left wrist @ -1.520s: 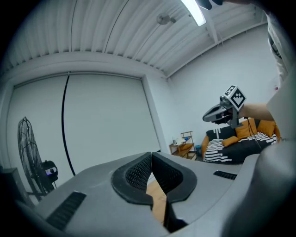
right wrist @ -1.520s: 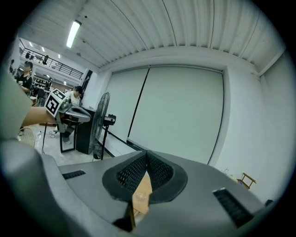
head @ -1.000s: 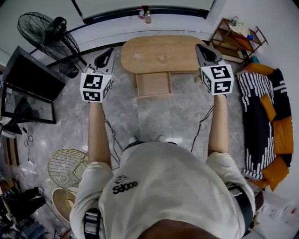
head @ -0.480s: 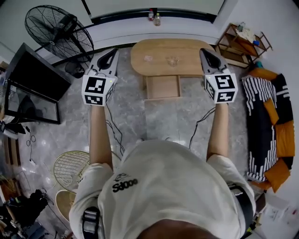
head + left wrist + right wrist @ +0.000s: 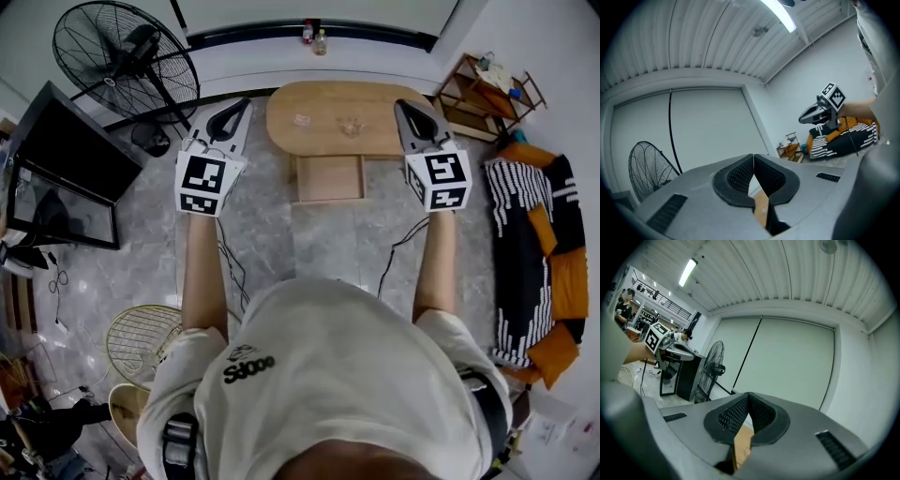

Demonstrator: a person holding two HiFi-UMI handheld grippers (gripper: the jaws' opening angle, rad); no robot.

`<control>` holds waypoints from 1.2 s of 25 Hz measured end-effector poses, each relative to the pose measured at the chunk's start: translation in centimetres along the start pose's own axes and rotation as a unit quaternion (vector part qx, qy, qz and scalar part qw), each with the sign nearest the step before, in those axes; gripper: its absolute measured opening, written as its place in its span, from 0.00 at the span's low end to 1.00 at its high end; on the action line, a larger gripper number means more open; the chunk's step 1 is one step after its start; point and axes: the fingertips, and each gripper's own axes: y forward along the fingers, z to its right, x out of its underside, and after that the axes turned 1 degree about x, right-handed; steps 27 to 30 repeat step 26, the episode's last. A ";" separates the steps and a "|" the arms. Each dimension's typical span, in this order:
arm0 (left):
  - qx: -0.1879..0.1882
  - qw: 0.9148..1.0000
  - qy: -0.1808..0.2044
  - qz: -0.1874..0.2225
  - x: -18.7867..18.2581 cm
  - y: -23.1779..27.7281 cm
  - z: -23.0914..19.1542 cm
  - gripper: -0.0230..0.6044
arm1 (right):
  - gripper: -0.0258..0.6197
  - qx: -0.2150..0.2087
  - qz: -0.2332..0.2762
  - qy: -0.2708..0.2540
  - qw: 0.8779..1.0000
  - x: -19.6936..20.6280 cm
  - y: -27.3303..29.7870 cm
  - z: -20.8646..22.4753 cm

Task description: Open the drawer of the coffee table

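1. Shoulders in a pale shirt [image 5: 328, 375] filled the near edge of the head view; both forearms reached forward over the grey floor [image 5: 328, 244].
2. The left gripper [image 5: 244, 103] was held level, left of the table; in its own view the ribbed pads [image 5: 736, 176] met at the tips with nothing between them, so it was closed and empty.
3. The right gripper [image 5: 401, 103] was held the same way, jaws pressed together on nothing; in the head view its tip lay over the table's right end, well above it by the look.
4. The drawer [image 5: 328, 178] sat between the two grippers, projecting from the near edge of the coffee table [image 5: 328, 98] toward the person; it looked already pulled out, its bare wooden bottom showing; neither gripper touched it.
5. If more travel was wanted, a gripper would have needed to come down, part its jaws, take the front lip at its middle and draw straight back; a slow, square pull would have kept the drawer from binding and the small glass [image 5: 352, 125] on the tabletop from shaking.
6. Farther off stood a fan [image 5: 127, 61] at the left; two bottles [image 5: 314, 36] stood by the far wall.
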 end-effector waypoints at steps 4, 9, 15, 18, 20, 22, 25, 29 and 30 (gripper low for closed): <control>-0.003 1.000 -0.004 0.000 0.6 -0.5 -0.6 0.07 | 0.05 -0.005 -0.007 -0.008 1.000 0.0 0.3 -1.0; 0.000 1.000 -0.006 0.002 0.4 -0.6 -0.1 0.07 | 0.05 -0.005 -0.009 -0.010 1.000 0.0 -0.1 -0.8; 0.007 1.000 -0.007 0.004 -0.2 -0.7 0.8 0.07 | 0.05 -0.008 -0.010 -0.009 1.000 0.1 -0.9 -0.7; 0.011 1.000 -0.008 0.003 -0.1 -0.9 1.2 0.07 | 0.05 -0.010 -0.009 -0.007 1.000 0.3 -1.1 -0.8; 0.013 1.000 -0.009 0.004 -0.2 -0.9 1.5 0.07 | 0.05 -0.010 -0.008 -0.006 1.000 0.4 -1.3 -0.8; 0.015 1.000 -0.011 0.004 -0.2 -0.9 1.9 0.07 | 0.05 -0.011 -0.010 -0.004 1.000 0.7 -1.6 -0.8; 0.020 1.000 -0.017 -0.001 0.1 -1.2 3.0 0.07 | 0.05 -0.013 -0.016 0.001 1.000 1.2 -2.3 -1.0; 0.023 1.000 -0.019 -0.002 0.3 -1.2 3.4 0.07 | 0.05 -0.013 -0.017 0.003 1.000 1.4 -2.5 -1.1; 0.023 1.000 -0.019 -0.002 0.3 -1.2 3.4 0.07 | 0.05 -0.013 -0.017 0.003 1.000 1.4 -2.5 -1.1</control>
